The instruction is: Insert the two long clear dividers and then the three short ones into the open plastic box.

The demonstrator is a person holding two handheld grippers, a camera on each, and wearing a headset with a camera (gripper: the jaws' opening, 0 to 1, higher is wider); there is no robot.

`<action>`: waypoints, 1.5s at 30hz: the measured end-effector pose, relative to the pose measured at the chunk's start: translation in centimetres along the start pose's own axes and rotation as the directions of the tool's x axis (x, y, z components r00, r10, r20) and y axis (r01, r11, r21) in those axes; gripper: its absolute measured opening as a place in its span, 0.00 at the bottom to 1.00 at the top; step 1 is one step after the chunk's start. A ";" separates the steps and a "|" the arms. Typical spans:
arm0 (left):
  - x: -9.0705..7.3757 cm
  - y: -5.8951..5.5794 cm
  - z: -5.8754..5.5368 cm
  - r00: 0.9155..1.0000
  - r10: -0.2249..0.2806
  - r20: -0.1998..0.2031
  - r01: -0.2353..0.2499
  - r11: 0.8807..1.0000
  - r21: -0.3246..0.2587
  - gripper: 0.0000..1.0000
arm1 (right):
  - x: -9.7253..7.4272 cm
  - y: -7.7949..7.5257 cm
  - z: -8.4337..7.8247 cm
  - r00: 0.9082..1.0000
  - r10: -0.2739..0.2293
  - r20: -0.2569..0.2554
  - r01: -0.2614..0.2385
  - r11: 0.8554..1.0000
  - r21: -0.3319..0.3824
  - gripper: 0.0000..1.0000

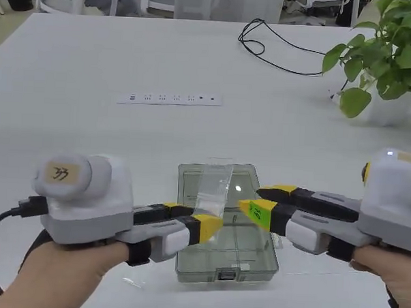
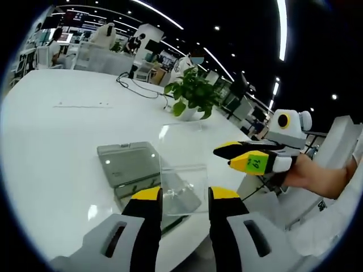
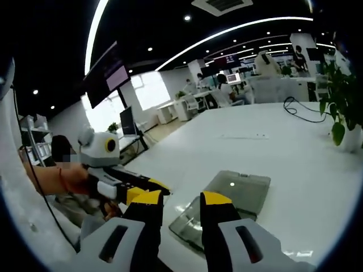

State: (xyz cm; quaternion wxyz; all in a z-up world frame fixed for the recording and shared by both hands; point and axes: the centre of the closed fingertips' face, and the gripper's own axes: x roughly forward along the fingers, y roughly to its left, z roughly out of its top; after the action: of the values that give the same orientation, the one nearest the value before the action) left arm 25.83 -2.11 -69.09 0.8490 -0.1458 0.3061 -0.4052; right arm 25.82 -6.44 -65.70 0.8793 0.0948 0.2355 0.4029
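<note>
White table (image 1: 94, 53) in an open office runs to the top of the head view; a power strip (image 1: 170, 98) lies flat in the upper middle, a black cable (image 1: 278, 41) loops at upper right, and a plant (image 1: 387, 53) stands in the far upper right corner.

Low in the centre of the head view sits the box (image 1: 255, 262), open, its lid (image 1: 191, 177) folded back flat on the table toward the top of the frame; thin lines cross the inside, and I cannot tell whether they are fitted pieces.

From lower left the left gripper (image 1: 192, 218) reaches over the box; its yellow-tipped jaws are clamped on the lower end of a clear divider (image 1: 213, 188), which stands up tilted above the lid. In the left gripper view the divider (image 2: 182, 181) rises between the two tips of the left gripper (image 2: 184, 195), with the box (image 2: 127, 164) behind it at left centre.

From the right the right gripper (image 1: 261, 201) points at the divider, near it but apart; its jaws stand apart, with nothing between them. It shows at centre right of the left gripper view (image 2: 235, 157). In the right gripper view its own tips (image 3: 181, 198) frame the box (image 3: 238, 190), with the left gripper (image 3: 153, 186) just left of them.
</note>
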 end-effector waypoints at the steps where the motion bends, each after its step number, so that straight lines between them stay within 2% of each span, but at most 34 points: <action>1: 0.1 -0.2 0.0 1.000 -0.006 0.000 0.006 1.000 0.007 0.30 | 0.2 0.1 -0.1 1.000 -0.002 -0.001 0.002 1.000 0.013 0.25; 11: 0.7 -1.2 -0.2 1.000 -0.025 0.001 0.025 0.999 0.047 0.30 | 1.3 0.9 -0.6 1.000 -0.010 -0.012 0.011 0.998 0.069 0.15; 19: 0.8 -1.1 -0.1 1.000 -0.027 0.001 0.027 0.998 0.050 0.30 | 1.6 0.6 -0.9 1.000 -0.019 -0.022 0.021 0.995 0.100 0.10; 25: 0.8 -1.2 -0.2 1.000 -0.026 -0.005 0.026 0.998 0.062 0.30 | 1.7 0.4 -1.2 0.999 -0.035 -0.025 0.038 0.991 0.127 0.08; 31: 1.0 -1.3 0.0 1.000 -0.027 0.002 0.027 0.997 0.075 0.32 | 1.7 0.3 -1.1 0.997 -0.075 -0.021 0.077 0.980 0.186 0.07; 33: 1.1 -1.5 0.0 0.999 -0.035 0.005 0.035 0.996 0.082 0.32 | 1.7 0.2 -1.1 0.996 -0.091 -0.019 0.093 0.979 0.180 0.06; 41: 1.0 -1.8 0.1 0.999 -0.049 0.008 0.048 0.996 0.079 0.33 | 1.7 0.2 -0.9 0.996 -0.081 -0.026 0.085 0.976 0.200 0.06; 45: 0.8 -1.7 0.0 0.999 -0.051 0.009 0.049 0.992 0.118 0.36 | 1.5 0.2 -0.5 0.997 -0.078 -0.023 0.081 0.973 0.218 0.06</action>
State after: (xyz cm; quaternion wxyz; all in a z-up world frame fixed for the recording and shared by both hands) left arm 25.22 -3.73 -68.55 0.8476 -0.1056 0.2726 -0.4429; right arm 26.28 -5.15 -66.62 0.8772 0.1789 0.2882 0.3397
